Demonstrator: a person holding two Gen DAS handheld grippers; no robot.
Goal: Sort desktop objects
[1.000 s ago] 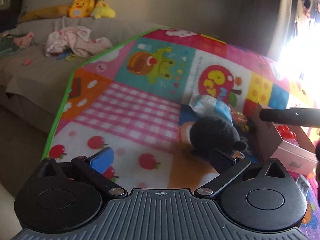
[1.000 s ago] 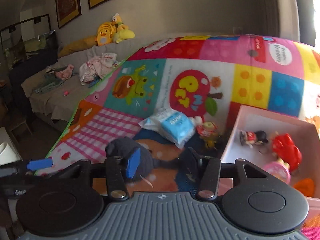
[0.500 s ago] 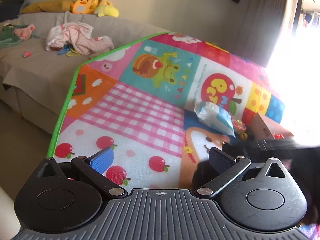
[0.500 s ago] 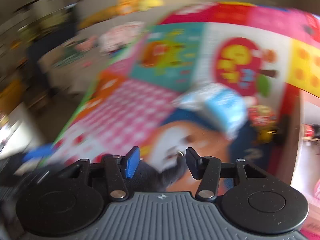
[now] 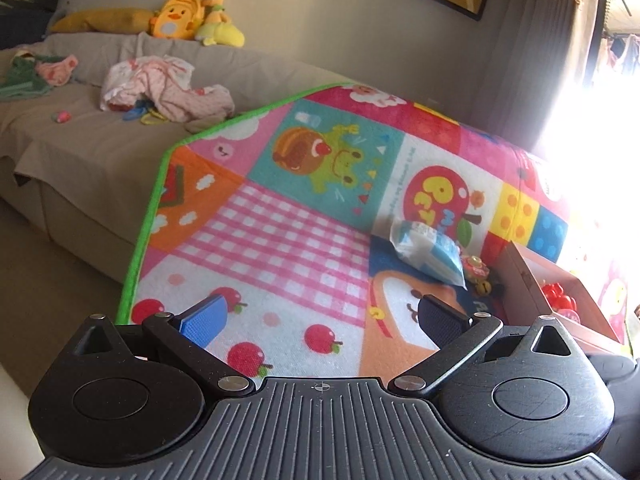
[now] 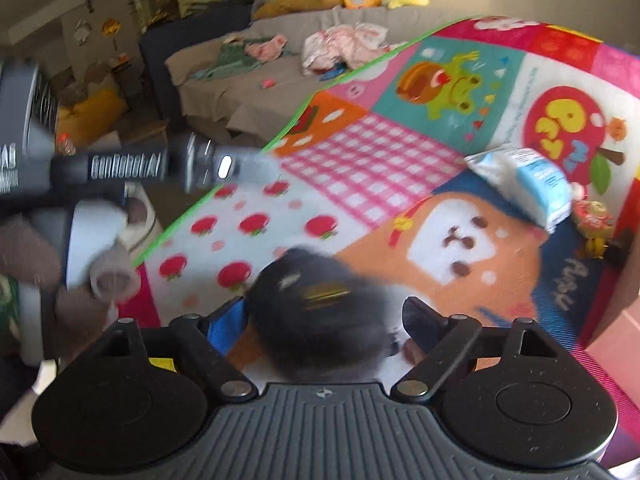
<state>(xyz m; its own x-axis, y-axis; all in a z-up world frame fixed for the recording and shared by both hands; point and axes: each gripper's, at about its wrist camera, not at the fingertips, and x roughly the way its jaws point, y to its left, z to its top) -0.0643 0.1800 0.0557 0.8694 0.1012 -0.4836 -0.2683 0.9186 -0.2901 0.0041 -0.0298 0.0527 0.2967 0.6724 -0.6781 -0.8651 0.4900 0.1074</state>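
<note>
My right tongs [image 6: 324, 320] are opening around the dark fluffy toy [image 6: 316, 312] between them, my left tongs [image 5: 320, 320] wide open, empty

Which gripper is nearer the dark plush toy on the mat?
Right. The right gripper has the dark plush toy between its opening jaws; the left gripper hangs open over bare mat, toy unseen there.
</note>
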